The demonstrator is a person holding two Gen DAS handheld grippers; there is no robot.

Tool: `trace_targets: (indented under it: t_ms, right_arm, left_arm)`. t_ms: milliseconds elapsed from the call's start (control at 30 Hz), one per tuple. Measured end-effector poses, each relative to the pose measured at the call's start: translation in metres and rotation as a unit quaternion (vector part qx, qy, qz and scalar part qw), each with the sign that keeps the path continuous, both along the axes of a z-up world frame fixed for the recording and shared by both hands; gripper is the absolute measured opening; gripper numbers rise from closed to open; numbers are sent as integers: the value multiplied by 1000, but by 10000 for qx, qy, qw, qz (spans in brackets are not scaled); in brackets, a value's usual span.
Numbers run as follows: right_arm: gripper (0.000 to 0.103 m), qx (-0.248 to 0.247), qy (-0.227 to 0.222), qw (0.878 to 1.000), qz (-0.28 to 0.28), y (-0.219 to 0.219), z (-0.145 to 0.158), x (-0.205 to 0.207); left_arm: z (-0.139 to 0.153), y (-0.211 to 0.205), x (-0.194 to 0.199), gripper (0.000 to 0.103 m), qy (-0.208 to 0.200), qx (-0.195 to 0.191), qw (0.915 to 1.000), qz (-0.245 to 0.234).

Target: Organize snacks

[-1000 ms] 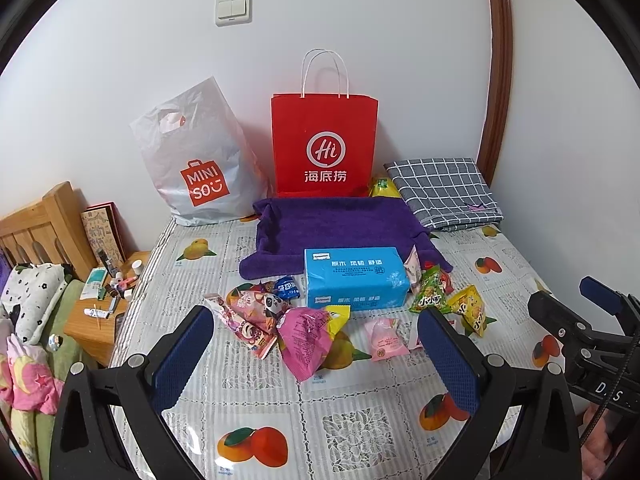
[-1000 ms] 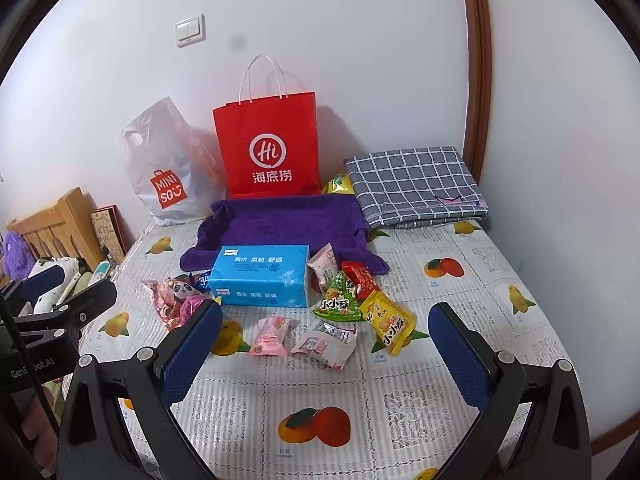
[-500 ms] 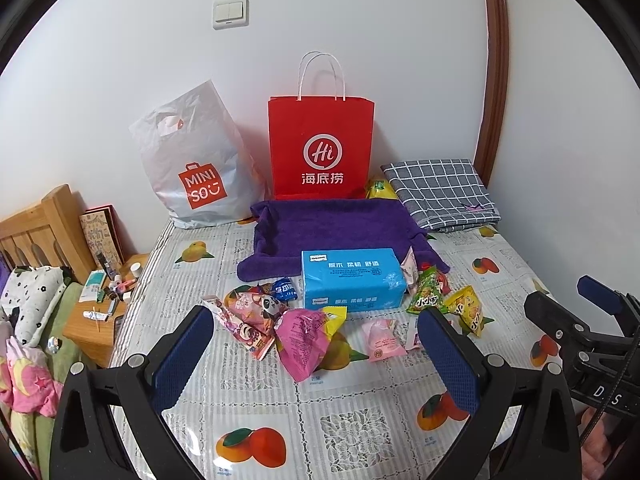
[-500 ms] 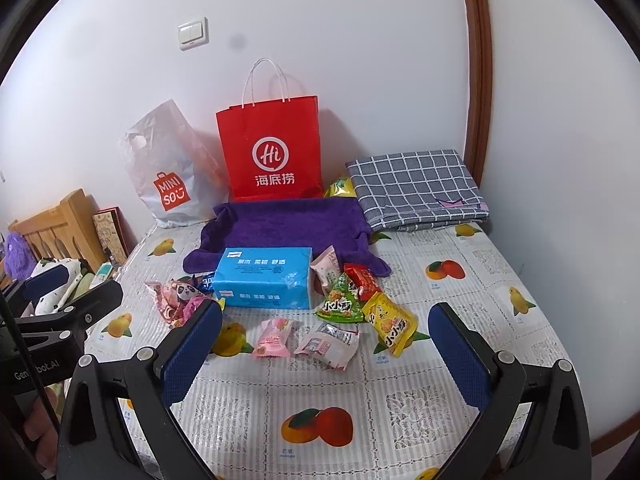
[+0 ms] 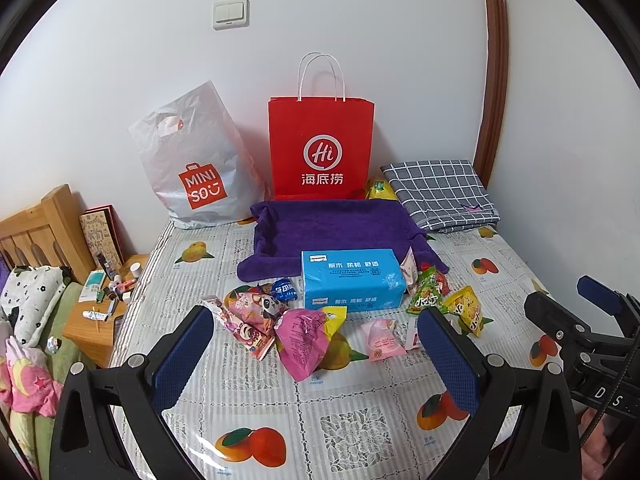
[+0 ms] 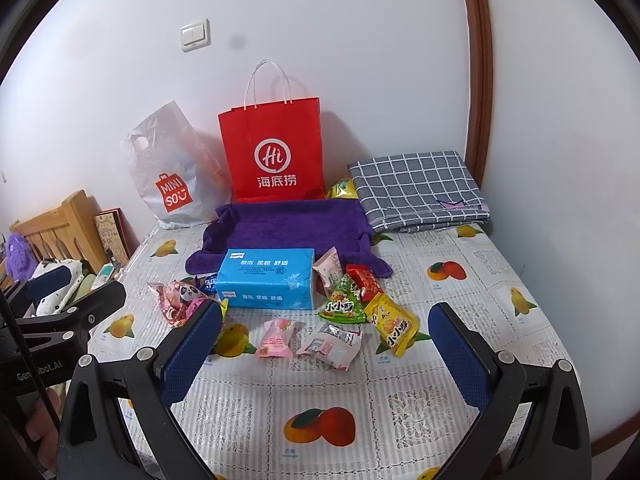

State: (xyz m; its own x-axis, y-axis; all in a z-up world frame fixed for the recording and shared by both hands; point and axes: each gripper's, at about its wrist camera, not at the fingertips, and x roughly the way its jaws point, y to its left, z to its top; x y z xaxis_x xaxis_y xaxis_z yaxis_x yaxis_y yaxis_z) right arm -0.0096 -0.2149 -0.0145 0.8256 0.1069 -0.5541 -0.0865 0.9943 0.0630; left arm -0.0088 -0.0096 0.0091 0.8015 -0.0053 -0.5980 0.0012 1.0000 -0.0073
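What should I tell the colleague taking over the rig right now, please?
Left gripper open and empty, hovering over the table; right gripper likewise.
Snacks lie loose around the blue tissue pack: pink packet and panda packet to its left, green packet and yellow packet to its right.
Purple towel holds no snacks.
Nothing sorted yet; everything remains.

A home bedroom: wooden headboard (image 5: 38,228), pillow (image 5: 28,296), cluttered bedside table (image 5: 104,316), shopping bags (image 5: 320,144).

Fruit-print table (image 5: 344,420), snack packets (image 5: 304,336), blue tissue pack (image 5: 352,278), purple towel (image 5: 336,226), two bags, checked cloth (image 5: 440,192)
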Motion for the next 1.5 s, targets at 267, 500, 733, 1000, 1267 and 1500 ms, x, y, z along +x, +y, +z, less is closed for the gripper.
trace_targets:
  t_ms: [267, 500, 733, 1000, 1267, 1500]
  right_arm:
    - [102, 10, -6, 10000, 3, 0, 0, -1]
    - [102, 1, -17, 10000, 16, 3, 1, -1]
    - [102, 3, -12, 10000, 27, 4, 1, -1]
    - [102, 49, -15, 10000, 60, 4, 0, 1]
    - [102, -24, 12, 9998, 184, 9, -8, 15]
    - [102, -120, 235, 9996, 90, 0, -35, 40]
  left_arm:
    - [0, 0, 0, 103, -8, -2, 10000, 1]
    - [1, -1, 0, 103, -11, 4, 10000, -5]
    - [3, -2, -1, 103, -27, 1, 10000, -8]
    - [5, -3, 1, 103, -58, -13, 10000, -69]
    - [-6, 2, 10, 103, 25, -17, 10000, -94]
    - [-30, 17, 34, 103, 275, -188, 9994, -17]
